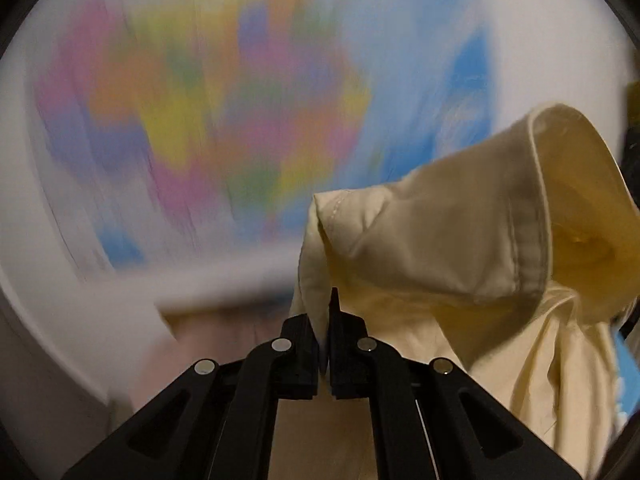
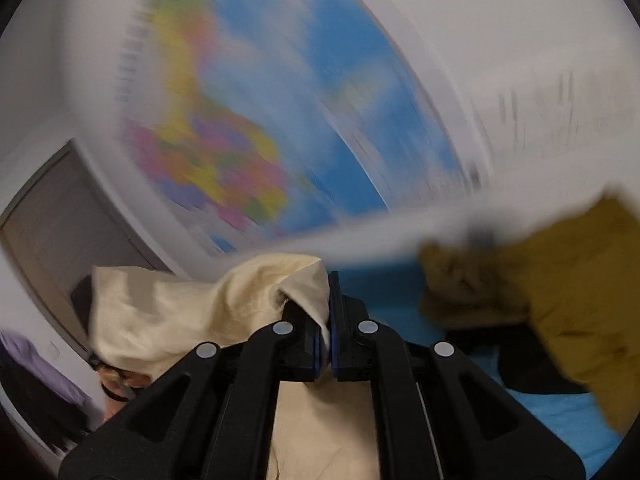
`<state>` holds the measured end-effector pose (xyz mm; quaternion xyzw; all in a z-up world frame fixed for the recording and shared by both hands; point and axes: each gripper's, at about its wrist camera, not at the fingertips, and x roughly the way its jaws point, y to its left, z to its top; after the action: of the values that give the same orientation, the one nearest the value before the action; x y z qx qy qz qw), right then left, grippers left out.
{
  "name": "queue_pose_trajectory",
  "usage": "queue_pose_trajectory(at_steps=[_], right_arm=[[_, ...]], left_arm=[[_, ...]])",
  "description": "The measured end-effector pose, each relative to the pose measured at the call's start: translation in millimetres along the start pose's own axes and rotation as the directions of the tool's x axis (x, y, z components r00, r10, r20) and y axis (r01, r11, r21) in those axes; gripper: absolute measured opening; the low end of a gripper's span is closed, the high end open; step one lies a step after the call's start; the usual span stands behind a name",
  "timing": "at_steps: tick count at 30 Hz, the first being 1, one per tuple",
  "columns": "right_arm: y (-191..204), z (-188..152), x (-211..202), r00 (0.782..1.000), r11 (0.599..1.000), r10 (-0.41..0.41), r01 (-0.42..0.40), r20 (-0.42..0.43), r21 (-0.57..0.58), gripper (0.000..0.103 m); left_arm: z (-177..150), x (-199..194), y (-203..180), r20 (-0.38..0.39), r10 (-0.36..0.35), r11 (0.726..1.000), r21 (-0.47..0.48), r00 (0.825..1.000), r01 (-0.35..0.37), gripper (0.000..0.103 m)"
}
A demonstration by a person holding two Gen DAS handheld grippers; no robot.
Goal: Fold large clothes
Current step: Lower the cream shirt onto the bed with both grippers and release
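Observation:
A pale cream shirt [image 1: 460,248] hangs in the air, its collar or cuff band curling up at the right of the left wrist view. My left gripper [image 1: 325,312] is shut on a fold of its edge. In the right wrist view the same cream shirt [image 2: 192,304] bunches to the left of the fingers, and my right gripper [image 2: 326,304] is shut on another part of it. Cloth drapes down between and below both sets of jaws. Both views are smeared by fast motion.
A colourful wall map [image 2: 248,152] fills the background of both views. A mustard-yellow garment [image 2: 560,288] and a dark item [image 2: 532,364] lie on a blue surface [image 2: 560,412] at the right. A door frame [image 2: 52,208] and a person's head [image 2: 120,380] sit at lower left.

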<state>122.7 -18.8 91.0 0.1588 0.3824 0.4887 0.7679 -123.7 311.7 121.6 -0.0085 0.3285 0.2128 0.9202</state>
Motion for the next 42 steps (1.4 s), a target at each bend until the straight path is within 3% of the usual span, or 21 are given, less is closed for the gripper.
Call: queue_pose_trajectory(at_steps=[2,5,10,11,13,14,16,17,19,21,24,27,28,29,30,31,32,34,36,40,42], right_arm=[[-35.3,-8.1,58.4,0.993,0.997,-0.065,0.07,-0.102,0.046,0.004],[-62.4,-19.1,107.2,0.978,0.989,-0.107,0.123,-0.179,0.082,0.004],[-96.4,-7.4,113.4,0.974,0.964,-0.16,0.188,-0.16,0.185,0.009],[-101.1,-5.1,114.0,0.969,0.956,-0.189,0.219,-0.163,0.196,0.018],[-92.2,-5.4,106.0,0.96,0.956,-0.235,0.257,-0.154,0.145,0.024],[-78.3,-5.8,99.8,0.95,0.953,-0.283,0.295,-0.134,0.075,0.036],[-44.0,-7.6,91.5,0.935,0.937,-0.346,0.339,-0.078,-0.087,0.059],[-18.5,-11.5,88.9,0.928,0.911,-0.372,0.357,-0.033,-0.207,0.071],[13.4,-25.1,99.7,0.908,0.833,-0.419,0.394,0.024,-0.388,0.072],[42.5,-36.7,128.2,0.898,0.749,-0.44,0.372,0.007,-0.549,0.072],[58.2,-51.3,171.2,0.869,0.639,-0.495,0.352,-0.017,-0.684,0.073],[58.2,-69.5,211.5,0.815,0.484,-0.579,0.35,0.006,-0.802,0.072],[53.5,-72.7,225.6,0.793,0.439,-0.609,0.351,0.014,-0.827,0.063],[48.4,-72.0,233.5,0.778,0.419,-0.628,0.358,0.018,-0.834,0.041],[42.9,-62.6,235.2,0.782,0.466,-0.623,0.354,-0.016,-0.811,0.022],[38.9,-50.2,229.6,0.807,0.539,-0.589,0.348,-0.047,-0.767,0.017],[33.6,-31.8,219.0,0.848,0.643,-0.524,0.332,-0.08,-0.691,0.014],[13.8,8.5,198.7,0.905,0.816,-0.413,0.316,-0.105,-0.484,0.012],[-12.0,29.0,192.2,0.931,0.909,-0.342,0.294,-0.126,-0.296,0.011],[-31.4,25.0,206.8,0.907,0.91,-0.388,0.349,-0.162,-0.224,0.01],[-20.8,23.2,194.6,0.921,0.912,-0.373,0.342,-0.114,-0.226,0.028]], left_arm=[[-17.8,72.1,4.5,-0.132,-0.012,1.0,-0.016,0.991,0.01,0.001],[-34.0,142.1,15.6,-0.254,-0.058,0.996,-0.081,0.966,0.038,0.001],[-28.5,185.3,45.7,-0.321,-0.047,0.99,-0.143,0.946,0.0,0.002],[-23.5,188.7,55.7,-0.322,-0.056,0.986,-0.164,0.945,0.002,0.005],[-16.1,193.2,60.9,-0.326,-0.104,0.982,-0.183,0.94,0.045,0.015],[-13.4,188.1,63.2,-0.31,-0.13,0.982,-0.174,0.942,0.078,0.029],[-9.8,169.3,58.4,-0.248,-0.155,0.984,-0.122,0.956,0.128,0.045],[-9.7,162.4,53.7,-0.23,-0.173,0.983,-0.096,0.958,0.154,0.05],[-11.1,145.2,41.3,-0.2,-0.201,0.98,-0.038,0.959,0.198,0.054],[-12.6,135.2,27.2,-0.193,-0.224,0.972,0.035,0.955,0.234,0.061],[-15.9,126.6,5.1,-0.187,-0.207,0.964,0.128,0.96,0.233,0.063],[-13.9,118.3,-9.6,-0.191,-0.219,0.954,0.166,0.957,0.251,0.068],[-16.2,118.3,-12.7,-0.197,-0.223,0.951,0.171,0.955,0.257,0.068],[-18.2,120.2,-13.8,-0.198,-0.215,0.951,0.179,0.956,0.251,0.068],[-19.7,121.6,-12.6,-0.196,-0.202,0.954,0.184,0.96,0.238,0.068],[-20.2,122.3,-11.1,-0.195,-0.197,0.955,0.183,0.961,0.233,0.068],[-20.9,122.9,-4.1,-0.192,-0.199,0.958,0.169,0.961,0.233,0.068],[-20.2,122.7,8.3,-0.186,-0.205,0.964,0.132,0.961,0.231,0.07],[-21.4,127.2,13.5,-0.182,-0.191,0.97,0.114,0.965,0.214,0.072],[-25.5,137.4,24.3,-0.204,-0.17,0.979,0.073,0.964,0.188,0.073],[-28.1,139.7,28.5,-0.222,-0.165,0.981,0.06,0.961,0.182,0.073]])
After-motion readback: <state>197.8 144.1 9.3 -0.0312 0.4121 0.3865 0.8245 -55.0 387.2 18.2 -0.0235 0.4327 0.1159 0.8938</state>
